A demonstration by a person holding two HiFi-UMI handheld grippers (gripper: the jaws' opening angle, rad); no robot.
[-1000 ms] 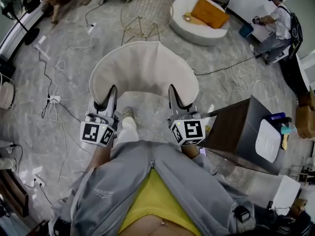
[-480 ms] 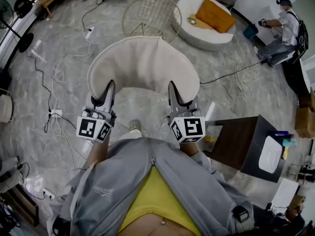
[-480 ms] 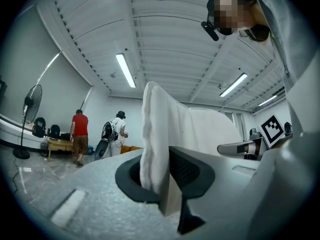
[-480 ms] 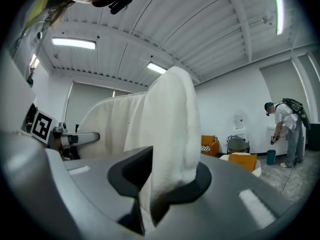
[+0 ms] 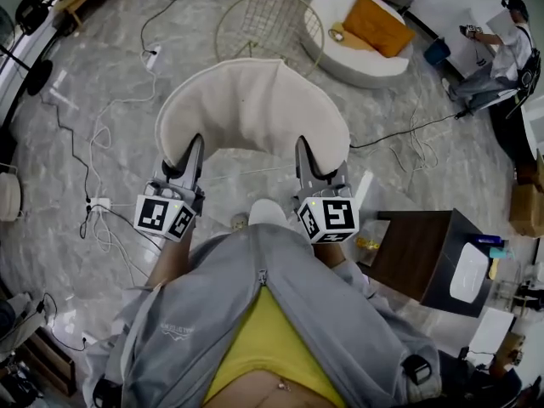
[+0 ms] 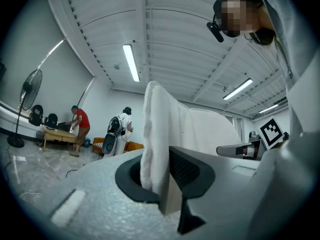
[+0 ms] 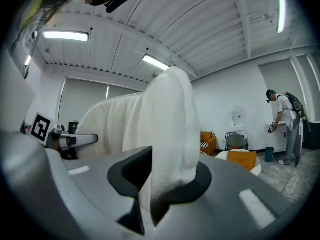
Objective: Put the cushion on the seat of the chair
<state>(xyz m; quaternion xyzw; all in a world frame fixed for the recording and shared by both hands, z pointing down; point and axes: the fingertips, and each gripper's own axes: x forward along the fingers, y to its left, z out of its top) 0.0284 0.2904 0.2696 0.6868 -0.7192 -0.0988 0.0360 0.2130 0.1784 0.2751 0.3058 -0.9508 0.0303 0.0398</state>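
Cushion (image 5: 253,109) update: we've got it up off the floor (image 5: 110,83), cream and horseshoe-shaped, lying roughly flat out in front of us. We're holding it by its two near ends. Left claw (image 5: 195,147) is clamped on the left end and right claw (image 5: 303,145) is clamped on the right end. In both gripper views the white fabric is pinched tight between the jaws, bunching up above them.

The gold wire chair (image 5: 270,25) sits just past the cushion's far edge in the head view. The cushion isn't on its seat yet.

Other stuff around: a round white sofa (image 5: 340,58) with an orange pillow (image 5: 378,25) is to the right of the chair. A dark surface (image 5: 416,257) stands near our right side. Cables (image 5: 93,143) trail over the floor on the left, and a person (image 5: 497,53) is crouched way off at the top right.
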